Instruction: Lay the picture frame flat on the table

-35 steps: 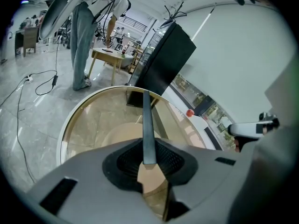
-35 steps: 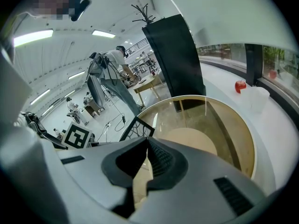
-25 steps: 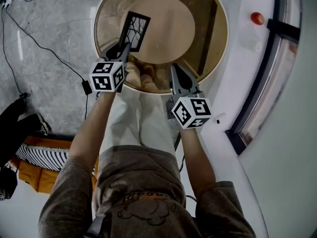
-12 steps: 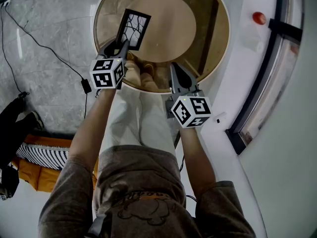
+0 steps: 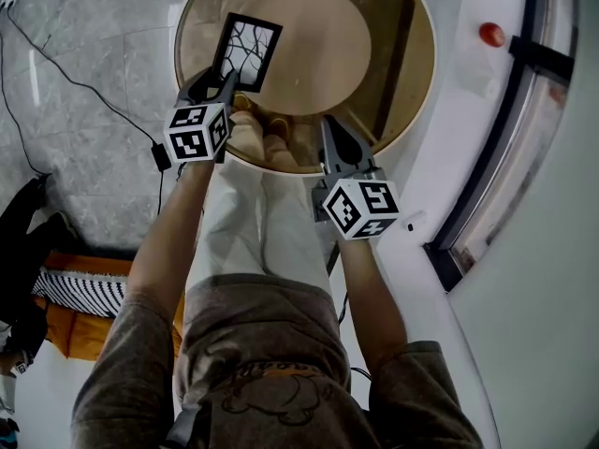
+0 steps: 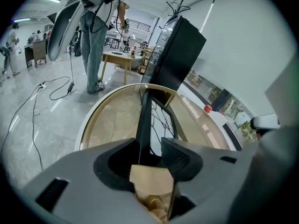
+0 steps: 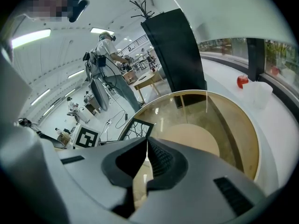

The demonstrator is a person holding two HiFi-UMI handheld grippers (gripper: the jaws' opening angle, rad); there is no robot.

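Picture frame point(image 5: 248, 52) is sitting over the near left part of the round glass table point(image 5: 426, 64), black border round a pane with a branching line pattern. In the left gripper view it is showing almost edge-on and rising from the jaws, so it is looking tilted up on one long side, not flat; whether its lower side is touching the glass I cannot tell.

Left gripper point(image 5: 223, 84) is reaching the frame's near short end. Its jaws have just been opening: the border is running between them, close along the left jaw, with a clear gap to the right pad, so nothing is pinching it.

Right gripper point(image 5: 329, 124) is waiting at the near rim, jaws closed together and empty.

Handling, as a judgement:
- Frame is looking light and stiff; no flex to allow for.
- Pane is looking breakable, and it is going down on glass, so a drop is risking a chip or crack.
- Smooth thin border is likely slipping in a loose pinch.
- Best hold: on the black border at a short end, pads off the pane, lowering the raised side slowly.
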